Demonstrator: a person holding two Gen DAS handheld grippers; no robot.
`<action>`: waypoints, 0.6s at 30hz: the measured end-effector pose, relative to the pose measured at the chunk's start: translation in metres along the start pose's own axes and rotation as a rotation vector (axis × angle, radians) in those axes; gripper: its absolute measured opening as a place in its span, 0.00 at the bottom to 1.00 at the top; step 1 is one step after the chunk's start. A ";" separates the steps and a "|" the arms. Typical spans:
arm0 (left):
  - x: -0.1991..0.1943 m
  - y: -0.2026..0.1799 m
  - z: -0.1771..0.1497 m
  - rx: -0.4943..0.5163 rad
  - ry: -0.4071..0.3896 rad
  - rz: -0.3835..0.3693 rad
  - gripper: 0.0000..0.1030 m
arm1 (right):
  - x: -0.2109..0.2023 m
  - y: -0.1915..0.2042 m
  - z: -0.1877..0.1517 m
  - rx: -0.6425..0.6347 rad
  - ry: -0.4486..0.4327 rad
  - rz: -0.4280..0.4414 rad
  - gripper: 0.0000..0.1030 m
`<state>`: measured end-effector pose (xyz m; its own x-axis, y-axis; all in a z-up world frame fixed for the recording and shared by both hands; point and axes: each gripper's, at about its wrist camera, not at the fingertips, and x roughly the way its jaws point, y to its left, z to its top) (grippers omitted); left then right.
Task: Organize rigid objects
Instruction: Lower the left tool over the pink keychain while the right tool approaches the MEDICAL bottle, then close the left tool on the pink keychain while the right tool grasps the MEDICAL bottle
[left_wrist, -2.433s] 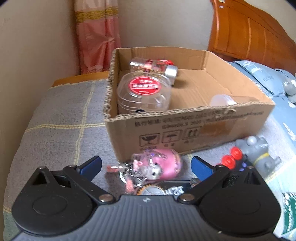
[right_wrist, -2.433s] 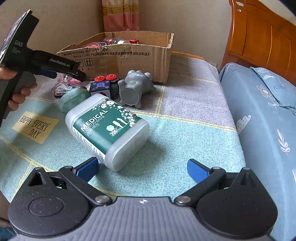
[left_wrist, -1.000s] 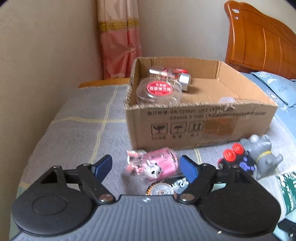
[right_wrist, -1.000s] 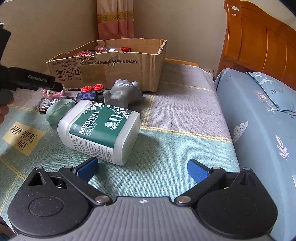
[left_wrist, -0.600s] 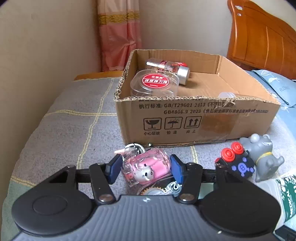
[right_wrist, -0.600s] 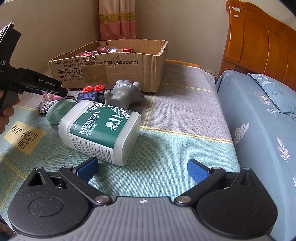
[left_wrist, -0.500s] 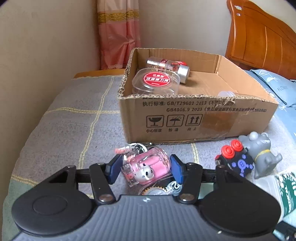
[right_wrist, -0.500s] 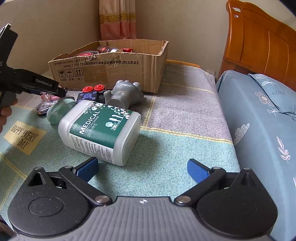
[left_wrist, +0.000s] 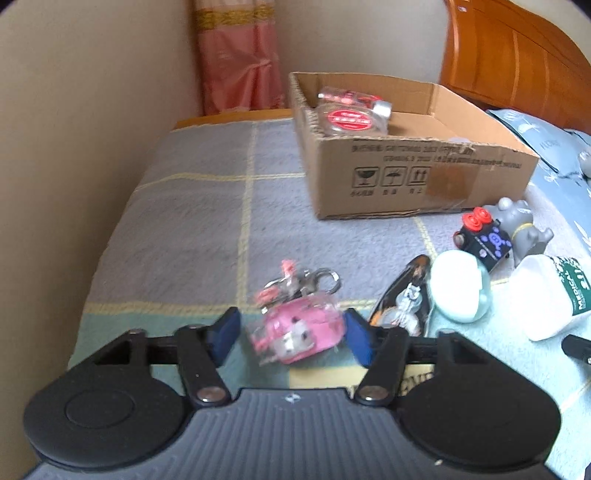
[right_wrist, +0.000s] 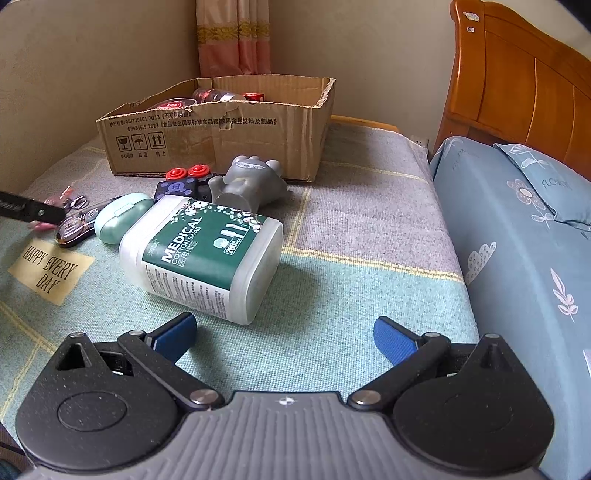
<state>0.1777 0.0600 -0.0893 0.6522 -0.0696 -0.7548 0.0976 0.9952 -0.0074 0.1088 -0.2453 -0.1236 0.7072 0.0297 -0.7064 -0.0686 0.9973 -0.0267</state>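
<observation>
My left gripper (left_wrist: 290, 334) is shut on a pink toy keychain (left_wrist: 299, 332) and holds it above the blanket, its metal clasp (left_wrist: 314, 280) hanging forward. The cardboard box (left_wrist: 413, 177) stands ahead to the right, with a clear jar with a red label (left_wrist: 349, 120) and a small bottle inside. My right gripper (right_wrist: 284, 338) is open and empty, low over the blanket, just short of a lying green-and-white cotton swab bottle (right_wrist: 203, 254). The box also shows in the right wrist view (right_wrist: 221, 129).
On the blanket lie a mint case (left_wrist: 461, 288), a flat black oval thing (left_wrist: 402, 295), a black cube with red knobs (left_wrist: 484, 240) and a grey figurine (left_wrist: 524, 229). A wall runs along the left. A blue pillow (right_wrist: 517, 229) and wooden headboard (right_wrist: 524, 85) are at right.
My left gripper closed on the pink keychain, then lifted it and drew back from the box. My right gripper stayed open and nearly still.
</observation>
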 end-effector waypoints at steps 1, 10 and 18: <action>-0.002 0.001 -0.002 -0.018 -0.003 0.014 0.74 | 0.000 0.001 0.000 0.000 0.001 0.001 1.00; -0.006 -0.003 -0.017 -0.154 0.024 0.000 0.83 | -0.001 0.004 -0.001 -0.008 0.000 0.009 1.00; 0.011 -0.005 0.004 -0.188 0.000 -0.059 0.83 | -0.002 0.003 -0.002 -0.016 -0.010 0.018 1.00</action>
<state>0.1877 0.0539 -0.0947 0.6498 -0.1284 -0.7492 -0.0064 0.9847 -0.1744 0.1060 -0.2429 -0.1242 0.7129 0.0483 -0.6996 -0.0926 0.9954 -0.0256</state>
